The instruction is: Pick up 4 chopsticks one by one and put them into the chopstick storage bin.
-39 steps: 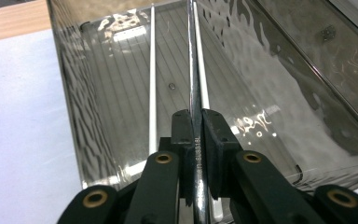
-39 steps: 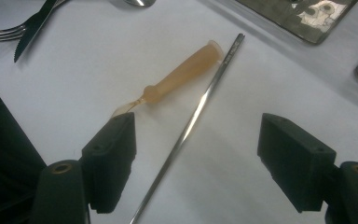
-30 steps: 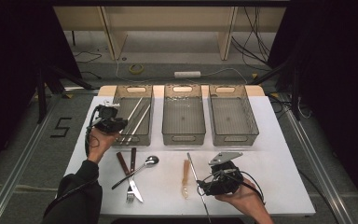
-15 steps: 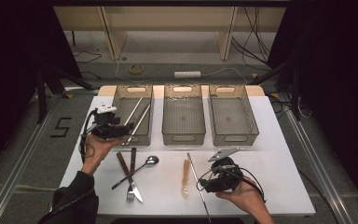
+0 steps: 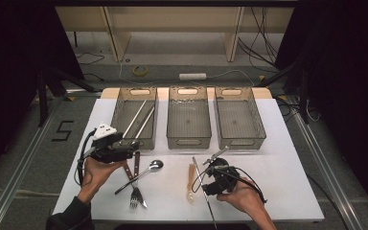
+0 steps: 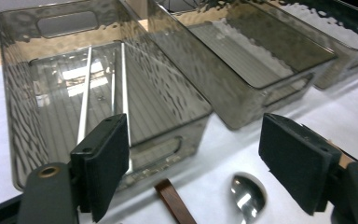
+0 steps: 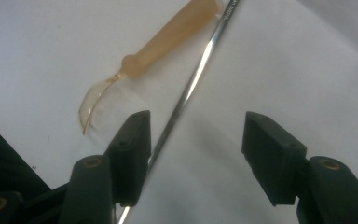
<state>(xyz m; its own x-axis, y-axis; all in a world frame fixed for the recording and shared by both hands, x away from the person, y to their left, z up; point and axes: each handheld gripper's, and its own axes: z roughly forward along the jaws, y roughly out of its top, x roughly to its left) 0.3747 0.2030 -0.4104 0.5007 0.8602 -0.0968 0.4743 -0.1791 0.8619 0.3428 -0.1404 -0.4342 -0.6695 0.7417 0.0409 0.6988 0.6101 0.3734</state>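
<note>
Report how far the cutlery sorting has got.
Done: two metal chopsticks lie in the left bin. In hand: the right claw, jaws just closing, straddles a third chopstick without gripping; the left claw has just opened, empty. Left: spoon, fork, plastic spoon.

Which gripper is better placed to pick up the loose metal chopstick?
Right. The right gripper sits over the chopstick, which runs between its open jaws. The left gripper is away by the left bin.

In the right gripper view, we lose the metal chopstick at both picture edges; the left gripper view cuts the spoon and brown handle off below.
</note>
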